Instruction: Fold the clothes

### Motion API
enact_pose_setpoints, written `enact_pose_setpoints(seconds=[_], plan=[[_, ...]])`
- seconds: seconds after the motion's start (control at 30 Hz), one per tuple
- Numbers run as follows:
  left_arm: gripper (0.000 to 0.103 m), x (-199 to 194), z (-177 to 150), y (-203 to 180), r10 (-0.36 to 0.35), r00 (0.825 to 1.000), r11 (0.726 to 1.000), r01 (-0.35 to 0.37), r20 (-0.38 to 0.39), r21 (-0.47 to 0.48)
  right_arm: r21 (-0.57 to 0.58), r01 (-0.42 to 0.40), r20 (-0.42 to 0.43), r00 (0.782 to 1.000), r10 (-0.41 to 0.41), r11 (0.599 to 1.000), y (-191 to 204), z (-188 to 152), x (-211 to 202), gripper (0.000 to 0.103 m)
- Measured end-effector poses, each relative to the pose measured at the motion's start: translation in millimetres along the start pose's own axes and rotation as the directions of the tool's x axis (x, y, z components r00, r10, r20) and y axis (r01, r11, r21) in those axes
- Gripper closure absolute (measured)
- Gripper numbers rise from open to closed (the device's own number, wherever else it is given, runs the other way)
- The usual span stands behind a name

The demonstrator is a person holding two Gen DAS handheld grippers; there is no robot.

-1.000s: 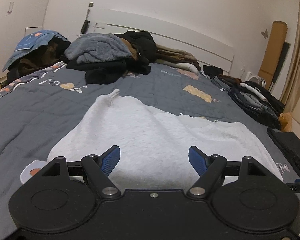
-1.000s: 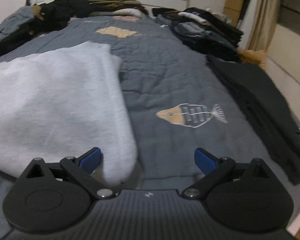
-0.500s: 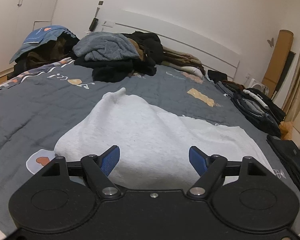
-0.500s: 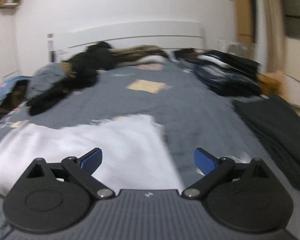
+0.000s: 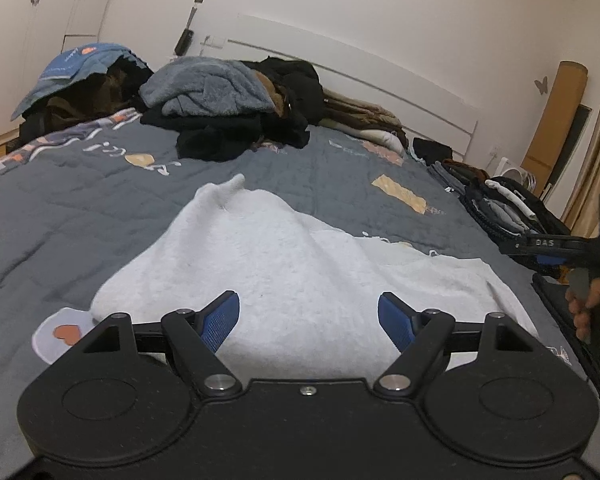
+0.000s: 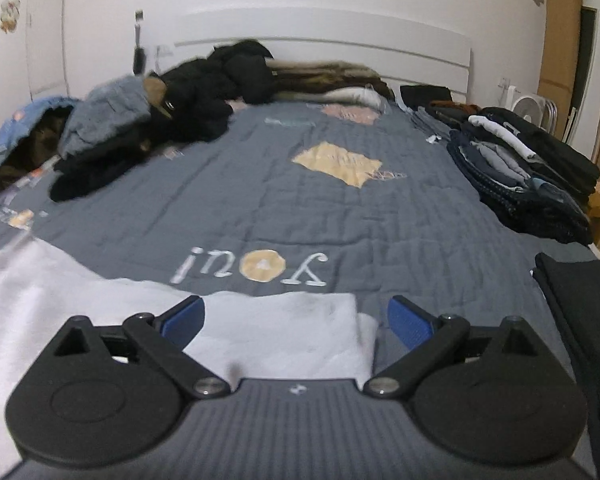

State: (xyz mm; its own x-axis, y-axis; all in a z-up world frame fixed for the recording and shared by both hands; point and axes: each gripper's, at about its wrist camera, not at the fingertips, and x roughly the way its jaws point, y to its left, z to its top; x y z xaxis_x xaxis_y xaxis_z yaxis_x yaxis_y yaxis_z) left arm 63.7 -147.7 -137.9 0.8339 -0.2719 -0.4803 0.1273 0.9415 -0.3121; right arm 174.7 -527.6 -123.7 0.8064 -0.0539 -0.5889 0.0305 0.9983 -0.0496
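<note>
So the white fleece garment (image 5: 300, 280) was spread near the bed's (image 6: 340, 208) foot edge, long axis crosswise. Both hand-held grippers, left (image 5: 308, 320) and right (image 6: 296, 320), were held released above it; the right-hand corner was straddled by the right one.

My work surface is a bed with a grey quilted cover (image 6: 300, 208) and white headboard (image 6: 324, 36). A white fleece garment (image 5: 300, 280) lies spread on the near part. At the head end, left, an unsorted heap of dark and grey-blue clothes (image 5: 228, 112). Along the right edge, a stack of folded clothes (image 6: 528, 168); nearer me, a folded black item (image 6: 580, 312).
</note>
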Motion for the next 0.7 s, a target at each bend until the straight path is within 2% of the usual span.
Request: enact_pose_setpoints(seconds=[0.07,0.2,0.33,0.4,0.47,0.5,0.57,0.6,0.7], plan=[[0.027,9,-1,-2,-0.003,1.0,1.0,0.003,-0.014,0.002,-0.005,0.006,-0.039,0.999,-0.006,1.0,-2,3,19,0.006],[0.027,21,-4,-7,-0.008,0.999,1.0,0.009,-0.04,0.02,0.006,-0.036,-0.099,0.994,0.037,0.999,-4,2,54,0.007],[0.027,22,-7,-15,-0.023,0.999,0.998,0.025,-0.046,0.06,0.056,-0.045,-0.172,0.984,0.054,0.997,-4,-3,83,0.01],[0.027,25,-6,-18,-0.033,0.998,0.997,0.036,-0.047,0.064,0.094,-0.045,-0.192,0.979,0.063,0.995,-4,-5,93,0.022],[0.027,28,-5,-20,-0.039,0.998,0.997,0.043,-0.053,0.066,0.121,-0.02,-0.209,0.977,0.045,0.992,-6,-5,98,0.058],[0.027,31,-5,-20,-0.039,0.998,0.997,0.043,-0.058,0.07,0.134,-0.009,-0.208,0.978,0.037,0.991,-9,-5,99,0.065],[0.027,33,-4,-21,-0.035,0.998,0.996,0.04,-0.06,0.076,0.175,-0.005,-0.2,0.979,0.041,0.985,-15,-4,99,0.087],[0.027,34,-4,-21,-0.033,0.998,0.996,0.037,-0.06,0.079,0.197,-0.017,-0.184,0.981,0.054,0.98,-19,-2,97,0.093],[0.027,35,-2,-19,-0.028,0.998,0.997,0.032,-0.055,0.074,0.244,-0.013,-0.11,0.993,0.041,0.97,-30,9,84,0.094]])
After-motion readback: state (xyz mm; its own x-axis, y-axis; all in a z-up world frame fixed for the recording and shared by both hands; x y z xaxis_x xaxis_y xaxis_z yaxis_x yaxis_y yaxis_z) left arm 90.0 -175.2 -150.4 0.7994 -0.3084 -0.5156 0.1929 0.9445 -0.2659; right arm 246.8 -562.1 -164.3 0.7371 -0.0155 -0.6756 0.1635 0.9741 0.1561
